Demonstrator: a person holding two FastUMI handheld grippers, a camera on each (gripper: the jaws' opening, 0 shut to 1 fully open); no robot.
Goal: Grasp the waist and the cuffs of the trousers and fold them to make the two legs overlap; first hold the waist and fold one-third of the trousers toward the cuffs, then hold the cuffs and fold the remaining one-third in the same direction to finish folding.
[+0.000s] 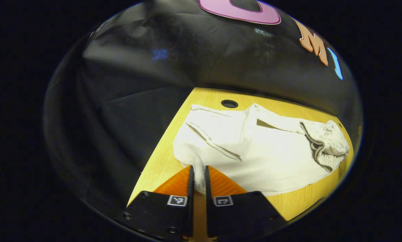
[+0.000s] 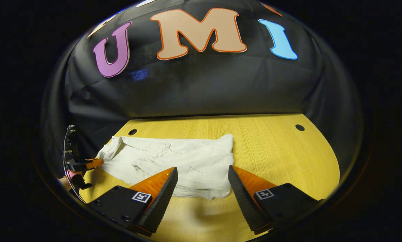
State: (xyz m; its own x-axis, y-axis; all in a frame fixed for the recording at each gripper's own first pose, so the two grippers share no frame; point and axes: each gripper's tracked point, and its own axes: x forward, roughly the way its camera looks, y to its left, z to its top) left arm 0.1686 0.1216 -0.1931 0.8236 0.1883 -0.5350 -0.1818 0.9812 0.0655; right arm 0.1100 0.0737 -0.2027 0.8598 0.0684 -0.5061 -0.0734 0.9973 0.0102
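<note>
Soft, light, floppy-looking cream trousers [image 2: 184, 164] are lying bunched on a wooden table [image 2: 281, 148]. The left gripper [image 1: 198, 171], fingers nearly together, is pinching their edge at six o'clock. The right gripper [image 2: 202, 178], fingers wide apart, is hovering at their near hem, grasping nothing.

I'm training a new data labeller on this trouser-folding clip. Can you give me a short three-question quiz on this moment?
1. True or false: the right gripper hangs with its jaws wide apart above the near edge of the trousers.
2. Which gripper has its fingers nearly closed on a fold of cloth? A) left B) right C) both
3. Fill in: the trousers lie on a ____ table that has small round holes in its top.

Key
1. True.
2. A: in the left gripper view the left gripper pinches the edge of the trousers with its fingers close together.
3. Wooden.
</note>
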